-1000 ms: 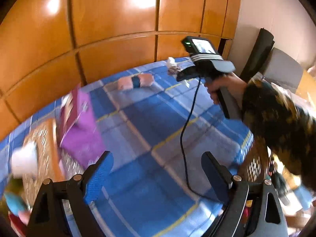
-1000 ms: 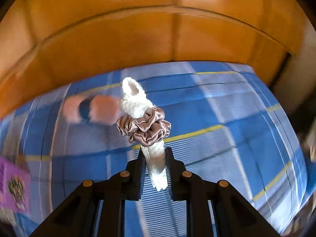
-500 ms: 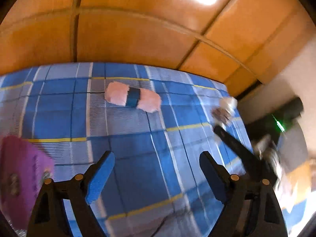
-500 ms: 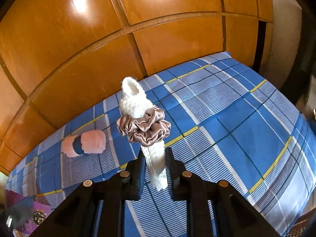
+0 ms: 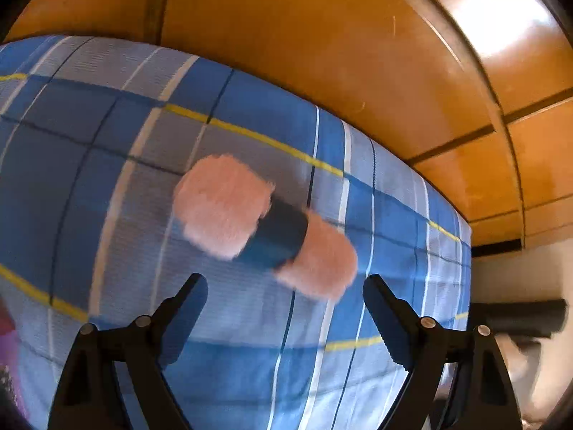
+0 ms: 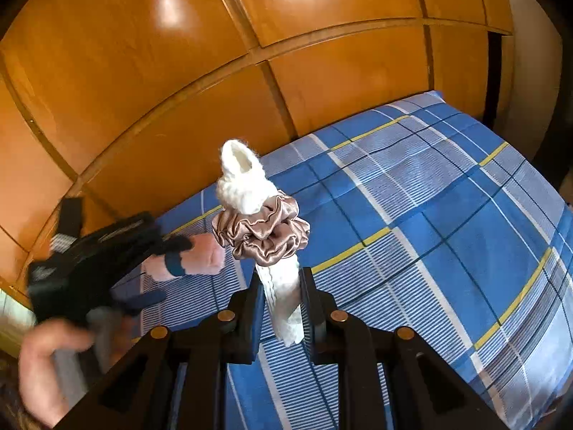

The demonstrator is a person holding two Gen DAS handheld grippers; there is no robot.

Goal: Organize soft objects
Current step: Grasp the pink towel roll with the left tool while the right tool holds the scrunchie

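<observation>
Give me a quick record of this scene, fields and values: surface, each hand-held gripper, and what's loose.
surface: blue plaid bedcover
backdrop: wooden panels
left hand-held gripper: open, empty, just short of the pink fluffy roll
right hand-held gripper: shut on white knitted piece, mauve satin scrunchie around it
loose: pink fluffy roll with dark blue band, lying on the bedcover

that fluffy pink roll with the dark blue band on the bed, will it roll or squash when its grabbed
The pink fluffy roll looks plush, so it will probably squash between the pads rather than resist. Its rounded shape might roll if nudged sideways, though the blue plaid bedcover should damp that. The dark blue band cinches its middle, likely the firmest place to pinch.
</observation>
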